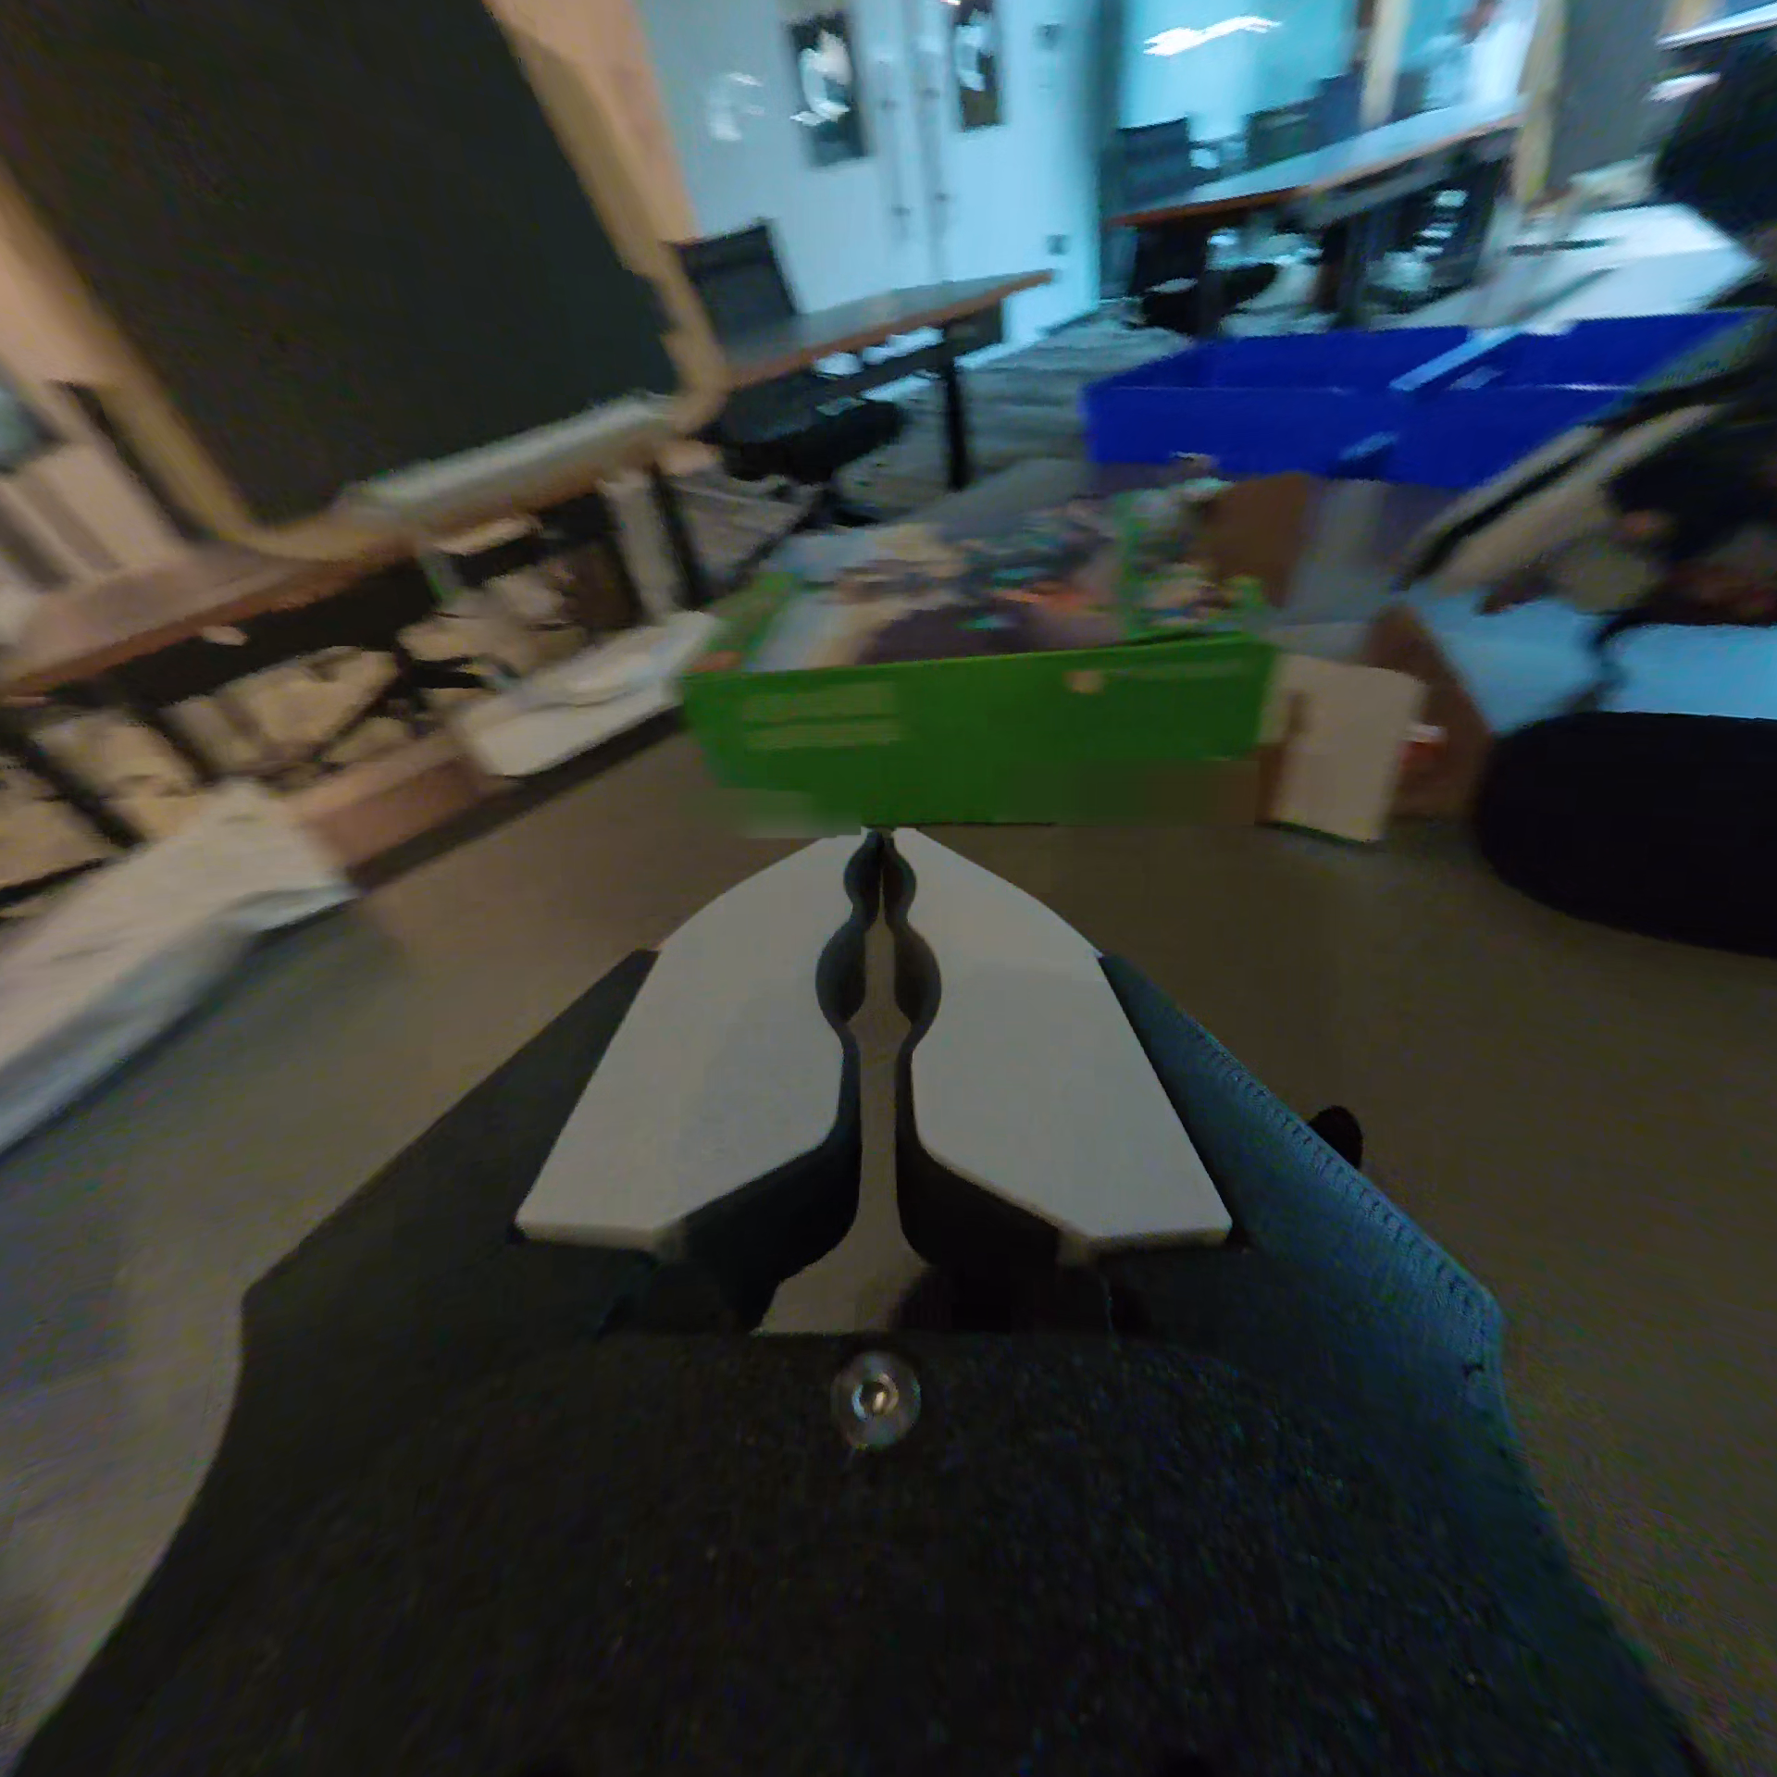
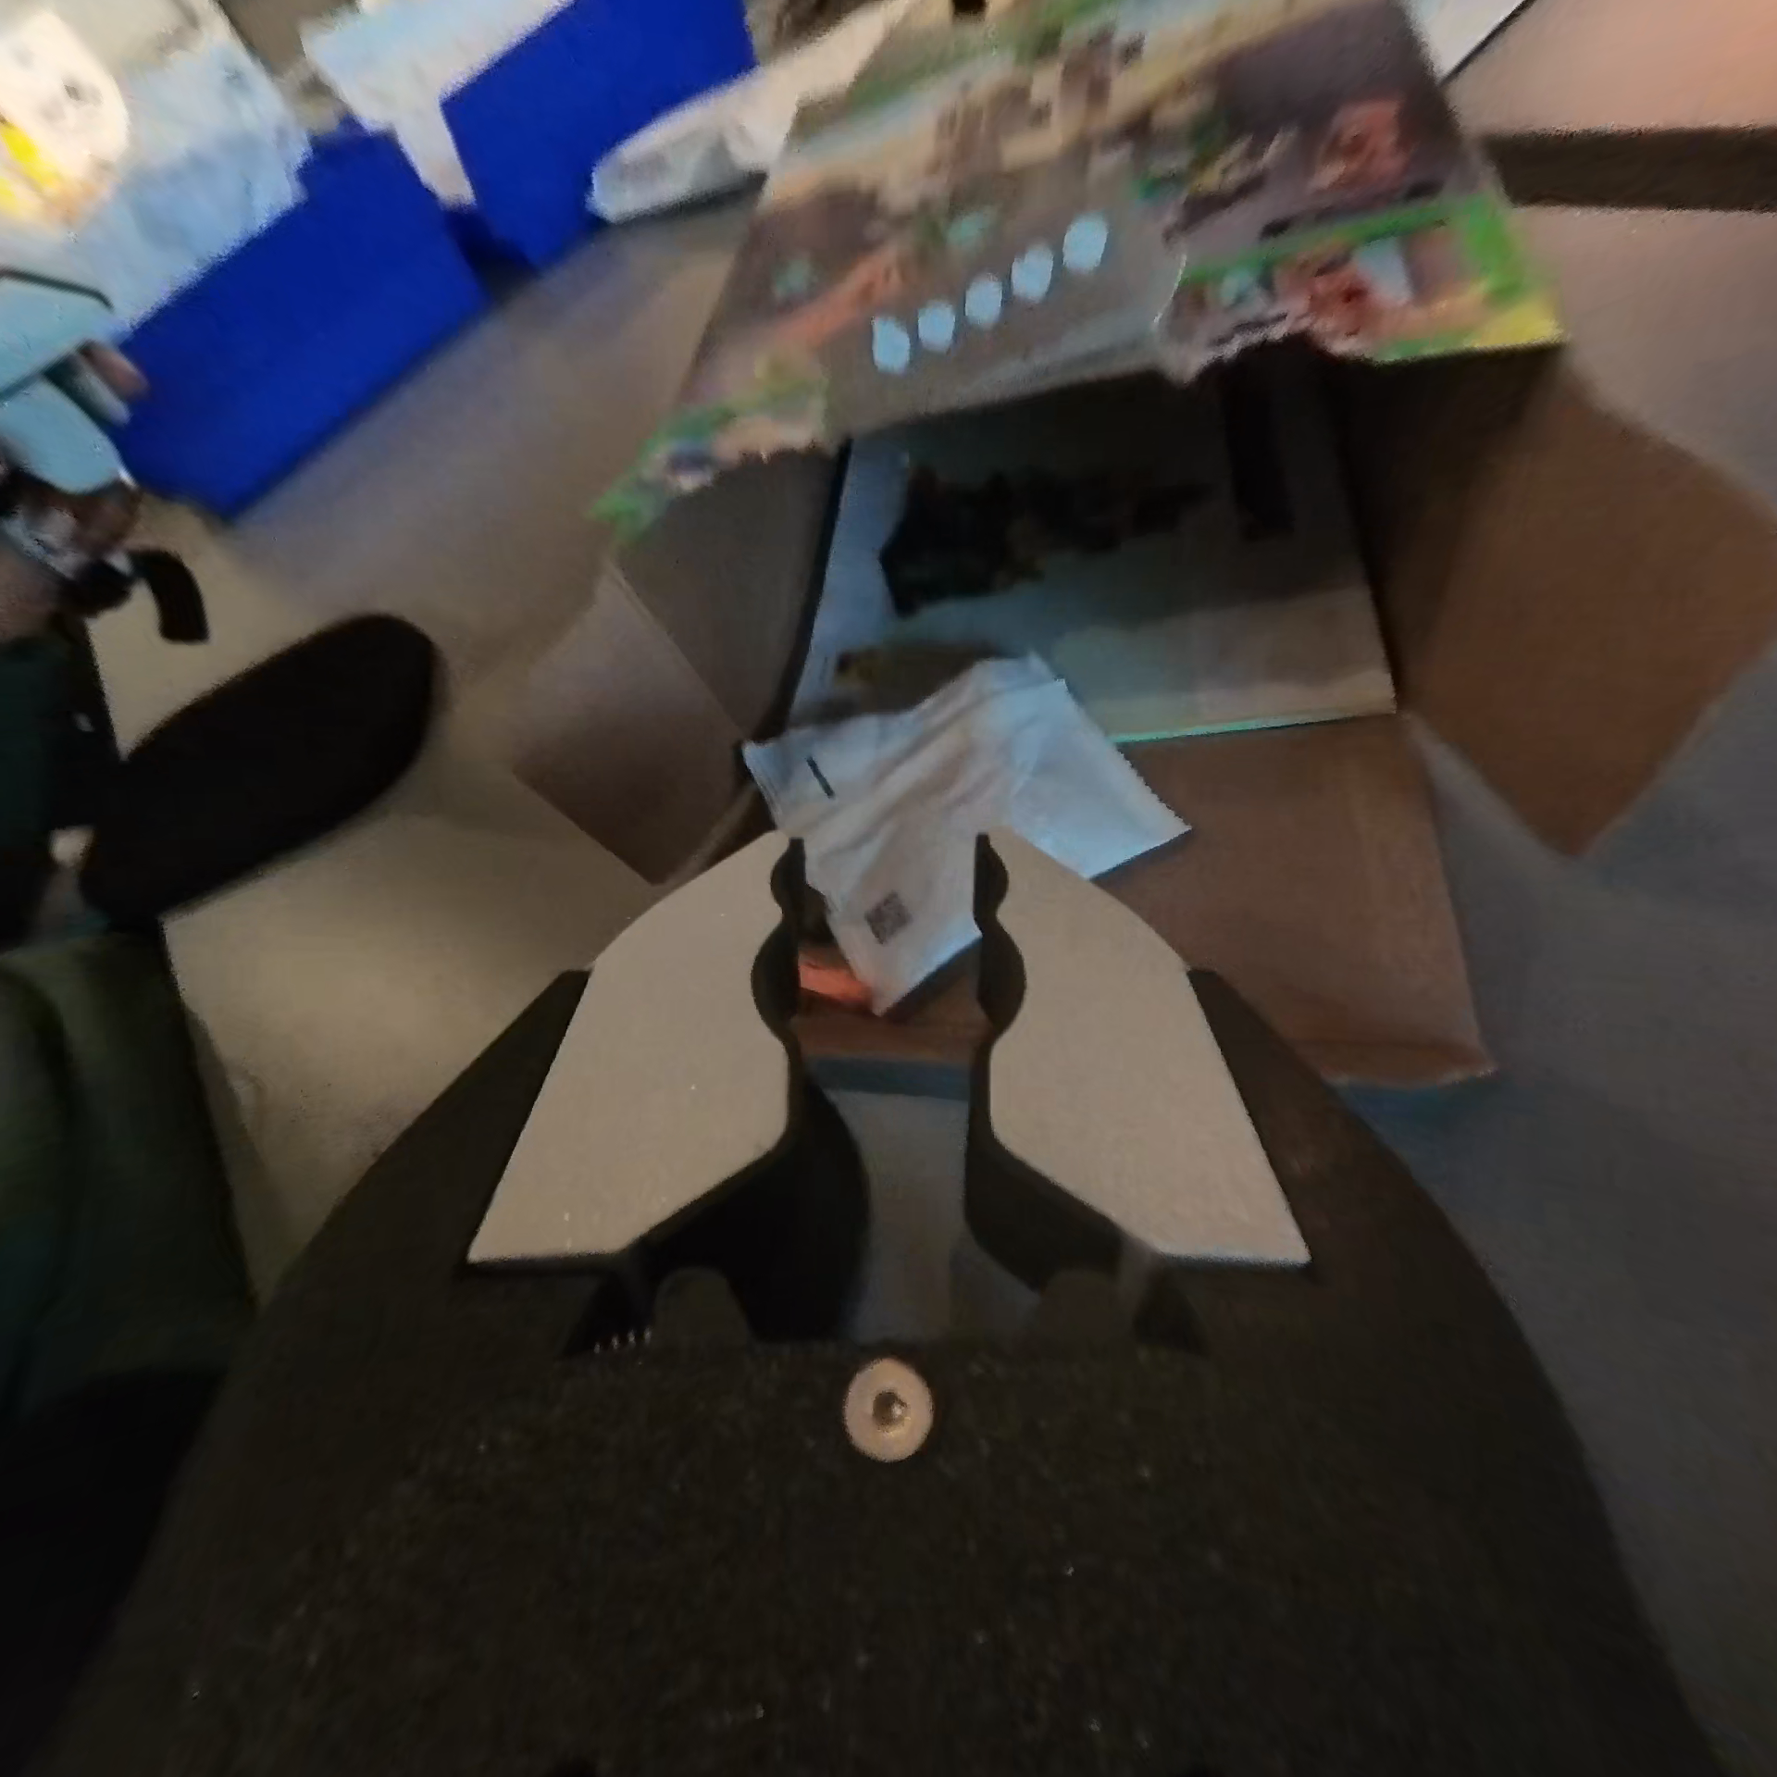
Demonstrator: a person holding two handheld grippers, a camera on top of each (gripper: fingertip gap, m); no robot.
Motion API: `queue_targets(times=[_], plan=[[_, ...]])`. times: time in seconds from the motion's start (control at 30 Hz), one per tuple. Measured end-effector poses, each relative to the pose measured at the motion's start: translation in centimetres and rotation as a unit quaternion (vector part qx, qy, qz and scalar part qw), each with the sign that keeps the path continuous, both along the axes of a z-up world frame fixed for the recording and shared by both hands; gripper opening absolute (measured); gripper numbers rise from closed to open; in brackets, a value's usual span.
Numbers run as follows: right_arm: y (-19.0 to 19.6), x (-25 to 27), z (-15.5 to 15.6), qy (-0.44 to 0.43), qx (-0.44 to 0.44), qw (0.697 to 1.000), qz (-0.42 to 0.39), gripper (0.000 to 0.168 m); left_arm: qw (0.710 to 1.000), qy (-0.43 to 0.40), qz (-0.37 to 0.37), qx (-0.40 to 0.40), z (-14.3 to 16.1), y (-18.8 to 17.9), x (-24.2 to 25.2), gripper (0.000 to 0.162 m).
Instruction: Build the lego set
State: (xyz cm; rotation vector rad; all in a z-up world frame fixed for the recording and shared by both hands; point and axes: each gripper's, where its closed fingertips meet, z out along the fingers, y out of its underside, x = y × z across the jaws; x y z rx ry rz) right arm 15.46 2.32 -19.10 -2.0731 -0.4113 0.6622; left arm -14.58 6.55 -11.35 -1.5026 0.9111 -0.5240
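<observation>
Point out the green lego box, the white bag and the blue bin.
green lego box [image 1: 981, 731]: left wrist view, on its green side panel.
white bag [image 2: 962, 808]: right wrist view, on the middle of its flat face.
blue bin [image 2: 298, 317]: right wrist view, on its near side wall.

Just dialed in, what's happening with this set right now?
Still unpacking. The left tool is shut on the edge of the green printed cardboard set box, holding it up. The right tool is open just above a white paper parts bag lying on a flap of the open brown cardboard carton. Nothing is assembled yet.
</observation>
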Motion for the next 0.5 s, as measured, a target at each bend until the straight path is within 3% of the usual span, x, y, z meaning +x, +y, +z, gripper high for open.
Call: queue_targets(times=[0.13,0.33,0.5], plan=[[0.3,-0.4,-0.9,-0.104,0.044,0.992,0.049,0.035,0.998,0.015,-0.047,-0.039,-3.1,-1.9,3.1,0.000],[0.2,0.7,-3.4,-0.308,0.083,0.942,0.107,0.034,0.995,0.036,-0.067,-0.060,-5.4,-3.3,3.6,0.000],[-1.7,-1.8,-3.4,-0.302,0.099,0.932,0.174,0.025,0.994,0.029,-0.072,-0.072,-5.5,-3.7,3.6,0.000]])
